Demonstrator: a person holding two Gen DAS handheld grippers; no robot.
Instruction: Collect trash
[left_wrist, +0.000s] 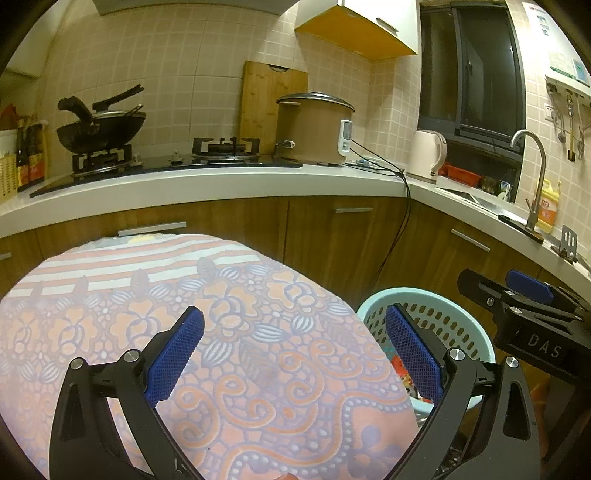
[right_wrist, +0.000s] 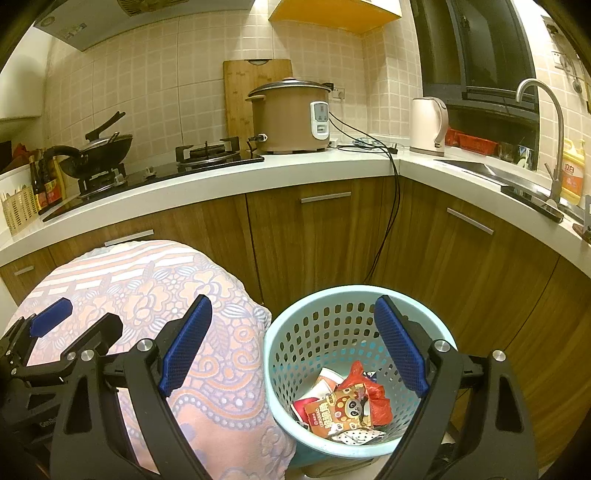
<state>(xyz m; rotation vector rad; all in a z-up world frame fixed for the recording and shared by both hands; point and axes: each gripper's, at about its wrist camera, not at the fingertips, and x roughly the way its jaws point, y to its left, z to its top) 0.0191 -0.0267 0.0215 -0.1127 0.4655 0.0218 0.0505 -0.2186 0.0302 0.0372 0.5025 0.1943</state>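
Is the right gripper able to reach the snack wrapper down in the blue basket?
Probably yes. The right gripper is open above the blue basket, whose top is uncovered, and the snack wrapper lies on top.

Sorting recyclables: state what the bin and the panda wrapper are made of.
Bin: pale turquoise plastic by its look, smooth moulded rim, walls perforated with slots. Panda wrapper: probably thin plastic or foil film, glossy, printed and crumpled; which one, the view leaves open.

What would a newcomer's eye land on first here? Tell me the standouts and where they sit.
The pale blue perforated basket on the floor by the wooden cabinets, with snack wrappers inside, under the open right gripper. Beside it on its left, the pink floral cloth below the open left gripper. Behind, a brown rice cooker on the counter.
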